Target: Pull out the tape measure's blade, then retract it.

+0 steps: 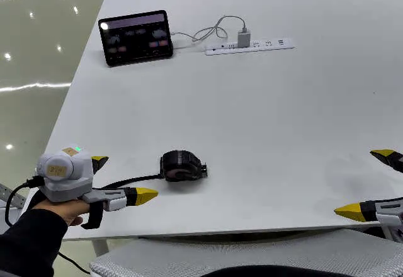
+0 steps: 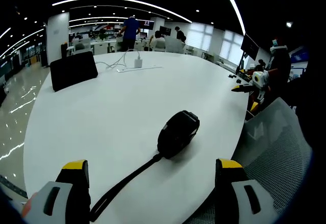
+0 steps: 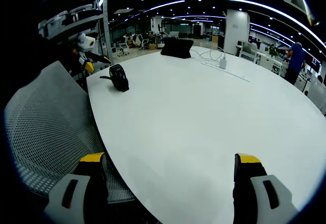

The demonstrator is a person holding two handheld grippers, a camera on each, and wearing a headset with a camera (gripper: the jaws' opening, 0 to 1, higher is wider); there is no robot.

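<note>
Black tape measure point(image 1: 182, 166); strap point(image 1: 129, 180) trailing

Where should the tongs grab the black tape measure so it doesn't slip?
Probably by the chunky case of the tape measure, squeezed across its two broad sides. The left tongs are open and nearest, so come in from the strap end. That leaves the far end free for the open right tongs; the blade tip may be there, but it's too small to tell.

I see a dark tablet point(image 1: 135, 38) on the white bench point(image 1: 252, 132), with a power strip point(image 1: 264, 45) just beside it holding a plugged-in charger point(image 1: 244, 38).
</note>
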